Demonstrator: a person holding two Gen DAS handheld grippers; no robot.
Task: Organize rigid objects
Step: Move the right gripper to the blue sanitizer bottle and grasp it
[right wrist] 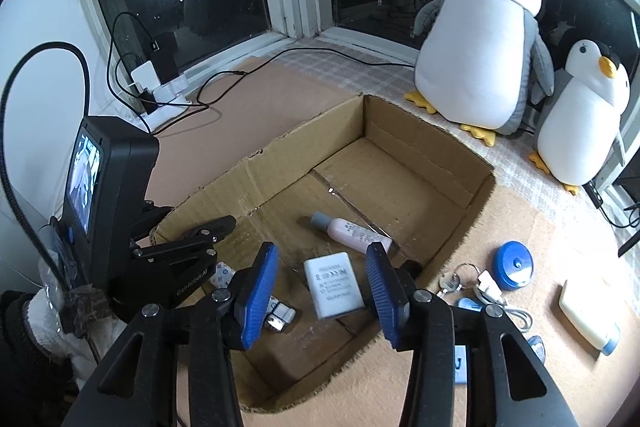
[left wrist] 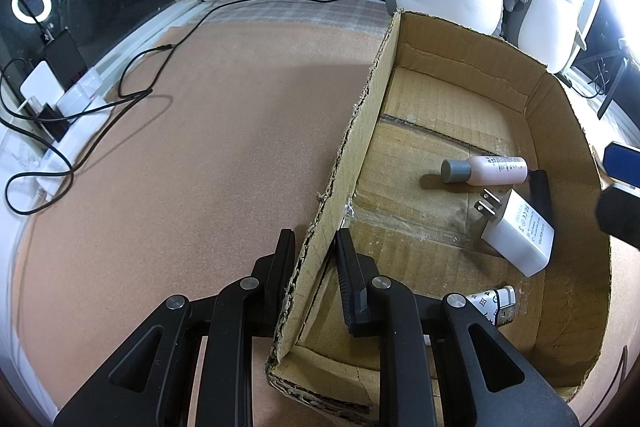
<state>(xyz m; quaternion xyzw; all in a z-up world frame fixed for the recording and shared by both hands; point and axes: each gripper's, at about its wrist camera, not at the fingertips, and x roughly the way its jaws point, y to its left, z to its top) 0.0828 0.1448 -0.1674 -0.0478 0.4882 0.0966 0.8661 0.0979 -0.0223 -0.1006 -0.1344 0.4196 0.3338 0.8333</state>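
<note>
Inside the cardboard box point(right wrist: 400, 147) lie a white charger point(right wrist: 333, 285), a pink bottle point(right wrist: 352, 231) and a small patterned lighter point(left wrist: 494, 303). The left gripper point(left wrist: 312, 251) is clamped on the box wall. The right gripper point(right wrist: 322, 291) hovers above the charger, jaws apart and empty.

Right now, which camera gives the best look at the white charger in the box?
The left wrist view: the white charger lies unobstructed in the cardboard box, prongs and side print visible. In the right wrist view the white charger sits framed between the right tool fingers, showing only its printed face.
</note>
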